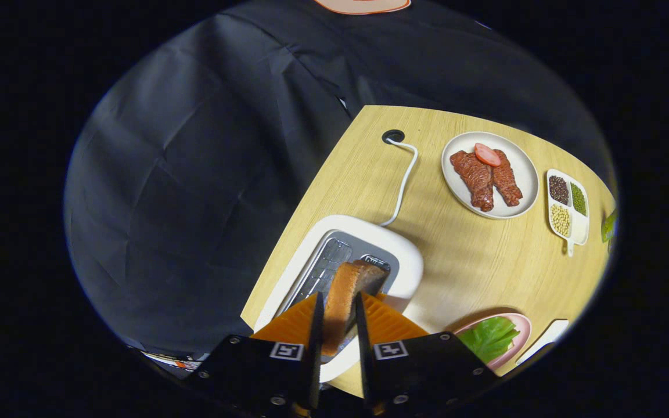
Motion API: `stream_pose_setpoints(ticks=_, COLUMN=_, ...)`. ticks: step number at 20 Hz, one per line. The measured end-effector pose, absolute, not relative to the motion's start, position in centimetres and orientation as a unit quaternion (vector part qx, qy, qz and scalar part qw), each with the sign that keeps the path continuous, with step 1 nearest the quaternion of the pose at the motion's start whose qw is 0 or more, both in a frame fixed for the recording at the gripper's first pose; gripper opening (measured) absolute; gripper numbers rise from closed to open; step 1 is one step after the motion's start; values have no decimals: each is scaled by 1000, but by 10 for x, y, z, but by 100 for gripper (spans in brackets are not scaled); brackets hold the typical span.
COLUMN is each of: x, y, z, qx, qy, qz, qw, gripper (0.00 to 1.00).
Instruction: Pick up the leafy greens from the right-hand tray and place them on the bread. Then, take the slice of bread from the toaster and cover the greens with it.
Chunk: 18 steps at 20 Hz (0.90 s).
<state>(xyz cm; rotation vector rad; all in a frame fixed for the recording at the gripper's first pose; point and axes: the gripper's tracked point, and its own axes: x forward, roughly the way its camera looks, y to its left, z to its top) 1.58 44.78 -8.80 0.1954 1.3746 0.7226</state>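
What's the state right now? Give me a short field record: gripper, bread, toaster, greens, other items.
gripper: gripper shut on the bread slice
bread slice: bread slice held edge-up between the fingers, above the toaster
toaster: white toaster on the wooden table, cord running to a hole in the tabletop
greens: leafy greens on the pink plate
other: meat plate; bean dish

Creased black cloth wall (195, 174) across the left and top of the frame, light wooden table (456, 261) at right and lower centre, round cable hole (393, 137) near its upper edge, dim surroundings
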Motion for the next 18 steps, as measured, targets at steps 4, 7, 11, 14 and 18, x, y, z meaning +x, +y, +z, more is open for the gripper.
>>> stream_pose_setpoints(ticks=4, x=18, y=442, z=-83, qx=93, qy=600, qz=340, qw=718, gripper=13)
stream_pose_setpoints(ticks=7, x=15, y=440, z=-76, qx=95, qy=590, qz=350, qw=722, gripper=12)
stream_pose_setpoints(ticks=11, x=15, y=431, z=-59, qx=119, qy=573, qz=359, qw=727, gripper=12)
stream_pose_setpoints(ticks=14, x=14, y=421, z=-49, qx=145, qy=564, qz=365, qw=727, gripper=12)
stream_pose_setpoints(ticks=18, x=14, y=402, z=-33, qx=185, qy=556, qz=370, qw=721, gripper=11)
